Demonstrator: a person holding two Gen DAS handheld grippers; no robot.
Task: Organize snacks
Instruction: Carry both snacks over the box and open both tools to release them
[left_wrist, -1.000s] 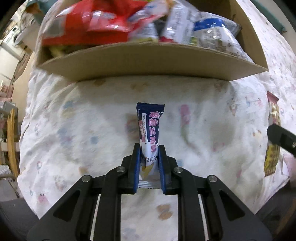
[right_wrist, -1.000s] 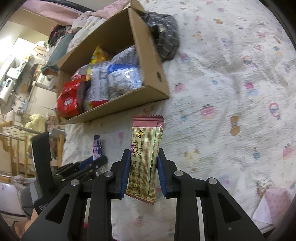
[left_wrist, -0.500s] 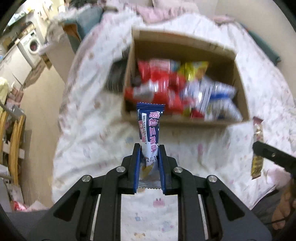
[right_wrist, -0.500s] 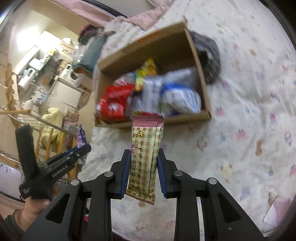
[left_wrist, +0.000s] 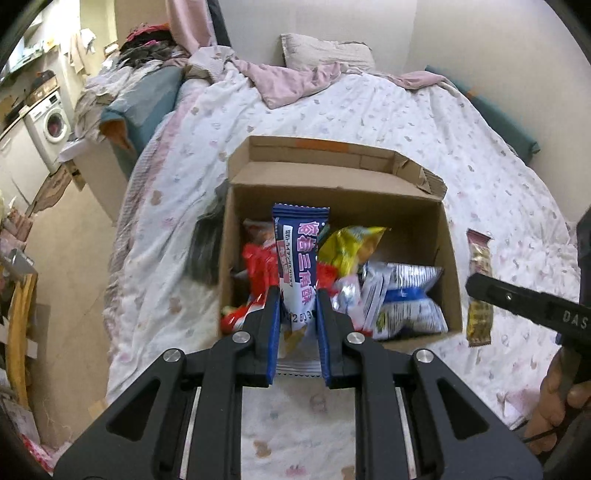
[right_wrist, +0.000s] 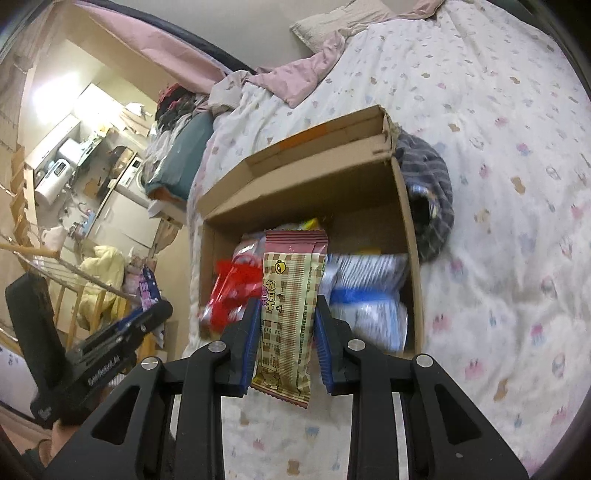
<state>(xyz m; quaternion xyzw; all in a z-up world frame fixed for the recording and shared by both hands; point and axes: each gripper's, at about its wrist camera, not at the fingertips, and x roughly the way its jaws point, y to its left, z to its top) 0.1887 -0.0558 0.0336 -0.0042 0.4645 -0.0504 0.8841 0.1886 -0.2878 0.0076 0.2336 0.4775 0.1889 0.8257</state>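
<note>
My left gripper (left_wrist: 297, 306) is shut on a dark blue snack bar (left_wrist: 299, 258) with pink lettering, held upright above the open cardboard box (left_wrist: 448, 258). My right gripper (right_wrist: 284, 321) is shut on a brown-and-cream checked snack bar (right_wrist: 290, 302), held upright above the same box (right_wrist: 408, 221). The box holds red, yellow and blue-white snack bags. The right gripper and its bar (left_wrist: 479, 295) show at the right of the left wrist view; the left gripper (right_wrist: 110, 339) shows at the left of the right wrist view.
The box sits on a bed with a white patterned quilt (left_wrist: 406, 118). A dark checked cloth (right_wrist: 430, 206) lies against the box's side. A pink blanket (left_wrist: 291, 81) and pillow lie at the bed's head. A washing machine (left_wrist: 50, 122) and clutter stand beyond the bed.
Both grippers have risen and pulled back from low near the quilt, each still holding its bar. The box's inside is seen from above in both views.
</note>
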